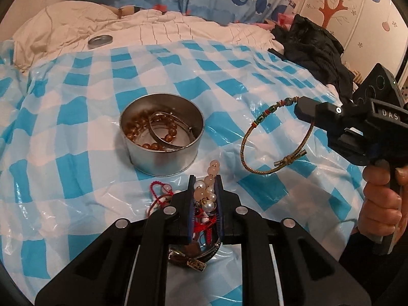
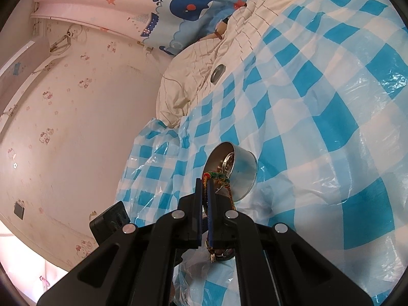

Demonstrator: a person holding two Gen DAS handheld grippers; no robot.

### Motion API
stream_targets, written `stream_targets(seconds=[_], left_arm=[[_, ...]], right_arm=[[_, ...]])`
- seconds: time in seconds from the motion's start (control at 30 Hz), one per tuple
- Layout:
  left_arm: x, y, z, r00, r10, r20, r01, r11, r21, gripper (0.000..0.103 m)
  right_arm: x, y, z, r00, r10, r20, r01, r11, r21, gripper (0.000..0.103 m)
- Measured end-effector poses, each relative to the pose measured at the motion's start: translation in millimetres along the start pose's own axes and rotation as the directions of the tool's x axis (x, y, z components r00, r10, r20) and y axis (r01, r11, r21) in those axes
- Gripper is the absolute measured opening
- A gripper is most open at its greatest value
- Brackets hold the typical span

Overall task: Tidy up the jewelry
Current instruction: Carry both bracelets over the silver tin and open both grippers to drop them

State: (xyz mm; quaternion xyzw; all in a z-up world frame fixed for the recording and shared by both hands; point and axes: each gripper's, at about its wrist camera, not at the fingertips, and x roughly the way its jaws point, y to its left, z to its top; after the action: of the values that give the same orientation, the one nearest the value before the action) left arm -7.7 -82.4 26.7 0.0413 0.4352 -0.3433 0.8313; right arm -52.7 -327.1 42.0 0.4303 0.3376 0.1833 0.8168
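Observation:
A round metal tin (image 1: 163,137) stands on the blue-checked plastic sheet and holds an amber bead bracelet and silver bangles. My left gripper (image 1: 205,179) is shut on a pale bead-and-pearl bracelet (image 1: 207,186), just in front of the tin. A heap of tangled jewelry (image 1: 163,196) with red cord lies under and left of its jaws. In the left wrist view my right gripper (image 1: 299,105) comes in from the right, shut on a woven cord bracelet (image 1: 255,142) that hangs as a loop above the sheet. The right wrist view shows that right gripper (image 2: 206,179) pinching the cord bracelet (image 2: 216,176) with the tin (image 2: 233,170) behind.
The tin's lid (image 1: 100,41) lies on the cream quilt (image 1: 163,29) at the back. Dark clothing (image 1: 316,53) is piled at the far right. A hand (image 1: 380,199) grips the right tool's handle. A wall (image 2: 76,127) borders the bed's left side.

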Motion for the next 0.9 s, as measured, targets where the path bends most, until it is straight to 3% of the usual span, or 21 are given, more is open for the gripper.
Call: stream_targets(seconds=[0.4, 0.9], left_arm=[[-15, 2, 6, 0.996, 0.079, 0.046, -0.080, 0.996, 0.031, 0.012], [-23, 10, 10, 0.991, 0.113, 0.069, -0.115, 0.993, 0.031, 0.012]], right_arm=[[19, 19, -2, 1.000, 0.016, -0.015, -0.017, 0.999, -0.047, 0.004], [36, 28, -1, 0.999, 0.041, -0.029, -0.042, 0.997, -0.060, 0.004]])
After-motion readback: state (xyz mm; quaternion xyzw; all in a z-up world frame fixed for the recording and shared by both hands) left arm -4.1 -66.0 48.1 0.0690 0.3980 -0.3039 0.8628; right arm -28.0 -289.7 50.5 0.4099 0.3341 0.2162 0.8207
